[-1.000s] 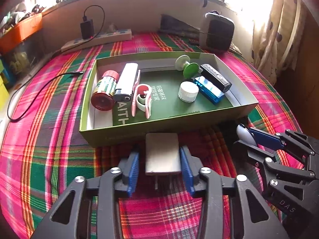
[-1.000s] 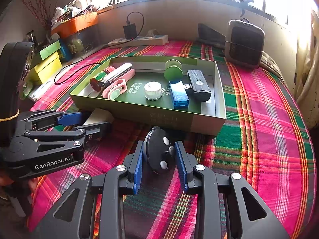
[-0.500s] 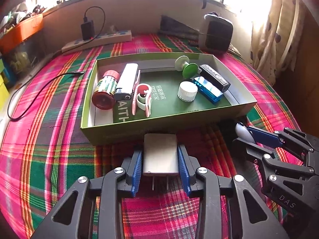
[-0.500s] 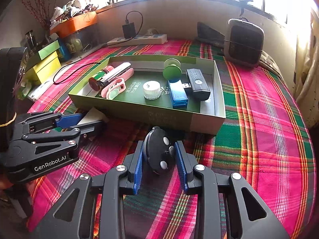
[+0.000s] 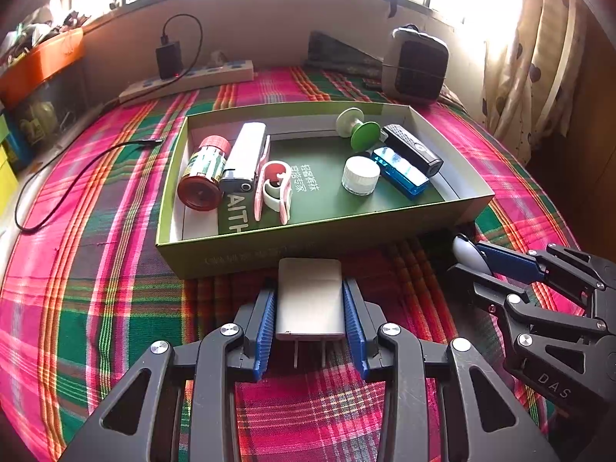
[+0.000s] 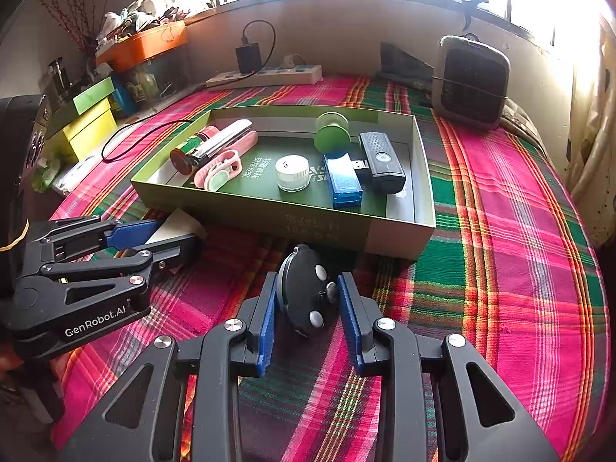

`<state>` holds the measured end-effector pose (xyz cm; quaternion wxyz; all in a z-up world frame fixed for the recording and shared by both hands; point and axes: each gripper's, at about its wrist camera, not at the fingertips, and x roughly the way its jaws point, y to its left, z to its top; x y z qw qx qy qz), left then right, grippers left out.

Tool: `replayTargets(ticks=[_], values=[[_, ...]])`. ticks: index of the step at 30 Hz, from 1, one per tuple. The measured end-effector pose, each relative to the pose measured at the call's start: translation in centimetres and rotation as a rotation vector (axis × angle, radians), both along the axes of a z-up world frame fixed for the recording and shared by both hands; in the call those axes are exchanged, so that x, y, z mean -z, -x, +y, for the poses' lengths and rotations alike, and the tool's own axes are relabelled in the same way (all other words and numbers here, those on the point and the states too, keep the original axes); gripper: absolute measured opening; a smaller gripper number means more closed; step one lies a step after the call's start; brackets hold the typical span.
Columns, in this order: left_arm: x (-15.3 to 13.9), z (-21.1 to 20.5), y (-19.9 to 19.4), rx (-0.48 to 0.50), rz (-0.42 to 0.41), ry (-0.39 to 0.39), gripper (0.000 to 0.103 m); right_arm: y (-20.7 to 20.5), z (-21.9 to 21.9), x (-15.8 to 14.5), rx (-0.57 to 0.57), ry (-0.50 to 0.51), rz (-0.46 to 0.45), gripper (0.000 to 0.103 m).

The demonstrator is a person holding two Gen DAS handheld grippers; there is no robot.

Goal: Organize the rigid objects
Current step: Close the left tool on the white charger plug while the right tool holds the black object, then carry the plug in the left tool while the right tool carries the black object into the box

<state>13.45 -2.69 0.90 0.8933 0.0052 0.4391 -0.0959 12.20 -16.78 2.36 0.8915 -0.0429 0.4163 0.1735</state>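
Observation:
My left gripper (image 5: 310,308) is shut on a white plug adapter (image 5: 310,298), prongs toward the camera, just in front of the green box's near wall (image 5: 308,236). It also shows in the right wrist view (image 6: 169,236) at the left. My right gripper (image 6: 308,304) is shut on a round black device with white buttons (image 6: 306,296), close to the box's near wall (image 6: 327,231). It also shows in the left wrist view (image 5: 467,260) at the right. The box holds a red-capped bottle (image 5: 204,173), a white bar (image 5: 244,156), a pink clip (image 5: 273,190), a white cap (image 5: 360,175), a blue USB stick (image 5: 400,171), a black dongle (image 5: 412,148) and a green spool (image 5: 356,129).
The box sits on a plaid cloth (image 5: 96,269). A power strip with a black charger (image 5: 188,79) and a dark heater (image 5: 417,65) stand at the back by the wall. A black cable (image 5: 77,169) lies to the left. Yellow and green boxes (image 6: 88,123) stand at the far left.
My left gripper closed onto the white adapter and lifted it slightly toward the box. My right gripper keeps its hold on the black device and has barely moved.

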Motion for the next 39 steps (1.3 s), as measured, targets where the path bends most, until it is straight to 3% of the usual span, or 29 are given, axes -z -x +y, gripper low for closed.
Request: replayTargets(ticks=[18, 39], values=[[-0.2, 0.5, 0.6, -0.002, 0.002, 0.016, 0.033, 0.4, 0.7, -0.2, -0.026, 0.003, -0.009, 0.032], [-3.3, 2.5, 2.4, -0.02, -0.077, 0.031, 0.033, 1.5, 1.6, -3.1, -0.033, 0.0, -0.079, 0.032]])
